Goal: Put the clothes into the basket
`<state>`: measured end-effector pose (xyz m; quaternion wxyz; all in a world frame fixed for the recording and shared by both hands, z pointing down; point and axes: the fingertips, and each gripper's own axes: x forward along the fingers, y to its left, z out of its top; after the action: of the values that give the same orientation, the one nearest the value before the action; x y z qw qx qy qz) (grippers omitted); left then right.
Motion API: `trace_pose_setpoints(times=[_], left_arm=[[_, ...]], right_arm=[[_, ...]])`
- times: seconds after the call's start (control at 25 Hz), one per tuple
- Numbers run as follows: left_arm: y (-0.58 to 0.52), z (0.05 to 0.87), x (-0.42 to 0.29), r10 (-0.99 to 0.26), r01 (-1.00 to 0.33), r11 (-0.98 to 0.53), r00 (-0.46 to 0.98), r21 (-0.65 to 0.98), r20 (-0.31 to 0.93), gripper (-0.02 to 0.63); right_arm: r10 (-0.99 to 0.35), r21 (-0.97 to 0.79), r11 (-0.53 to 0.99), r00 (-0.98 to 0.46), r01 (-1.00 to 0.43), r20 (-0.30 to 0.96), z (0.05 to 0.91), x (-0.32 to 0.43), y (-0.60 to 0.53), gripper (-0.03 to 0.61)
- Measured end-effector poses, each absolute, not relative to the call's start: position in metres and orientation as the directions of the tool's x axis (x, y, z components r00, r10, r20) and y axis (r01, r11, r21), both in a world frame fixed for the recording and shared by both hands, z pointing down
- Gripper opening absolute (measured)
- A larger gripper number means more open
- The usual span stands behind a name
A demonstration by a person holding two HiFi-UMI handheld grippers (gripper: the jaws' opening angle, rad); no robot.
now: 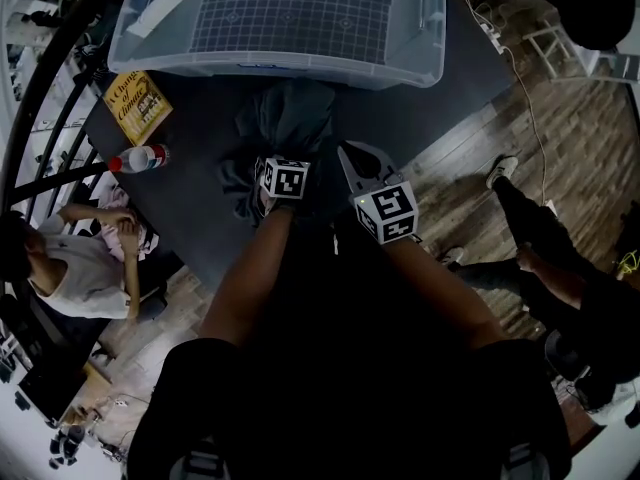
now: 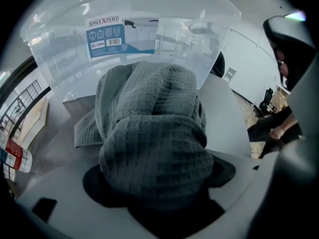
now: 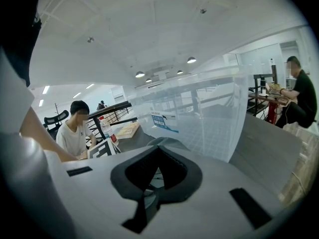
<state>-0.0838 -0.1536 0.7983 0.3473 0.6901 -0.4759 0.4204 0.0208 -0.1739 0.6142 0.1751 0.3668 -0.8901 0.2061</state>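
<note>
A dark grey waffle-knit garment (image 1: 285,118) lies bunched on the dark table (image 1: 200,208), just in front of the clear plastic basket (image 1: 270,65). My left gripper (image 1: 280,163) points steeply down into the heap. In the left gripper view the garment (image 2: 154,143) bulges up between the jaws and hides the fingers, with the basket (image 2: 124,39) right behind it. My right gripper (image 1: 352,158) hovers beside the garment to the right, its tips together and nothing between them. In the right gripper view the right gripper (image 3: 158,151) points toward the basket wall (image 3: 199,118).
A yellow book (image 1: 138,105) and a water bottle (image 1: 140,158) lie on the table's left part. A person (image 1: 70,258) sits by the table's left edge. Another person's legs (image 1: 530,228) stand on the wooden floor at the right. The table's edge runs diagonally under my arms.
</note>
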Motion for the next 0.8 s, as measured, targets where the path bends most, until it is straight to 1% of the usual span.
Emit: trace_pose_setpoints(times=[0.16, 0.68, 0.8], left_arm=[[-0.15, 0.791, -0.087, -0.387, -0.945, -0.308, 0.23, 0.11, 0.893, 0.399], [-0.133, 0.717, -0.093, -0.513, -0.933, -0.338, 0.294, 0.125, 0.807, 0.39], [-0.13, 0.701, -0.097, -0.539, -0.934, -0.324, 0.311, 0.148, 0.782, 0.39]], right_arm=[[-0.582, -0.238, 0.648, -0.672, -0.723, 0.457, 0.611, 0.02, -0.167, 0.017], [-0.575, -0.223, 0.681, -0.698, -0.698, 0.427, 0.594, 0.005, -0.141, 0.017], [-0.571, -0.214, 0.695, -0.708, -0.686, 0.415, 0.587, -0.003, -0.139, 0.017]])
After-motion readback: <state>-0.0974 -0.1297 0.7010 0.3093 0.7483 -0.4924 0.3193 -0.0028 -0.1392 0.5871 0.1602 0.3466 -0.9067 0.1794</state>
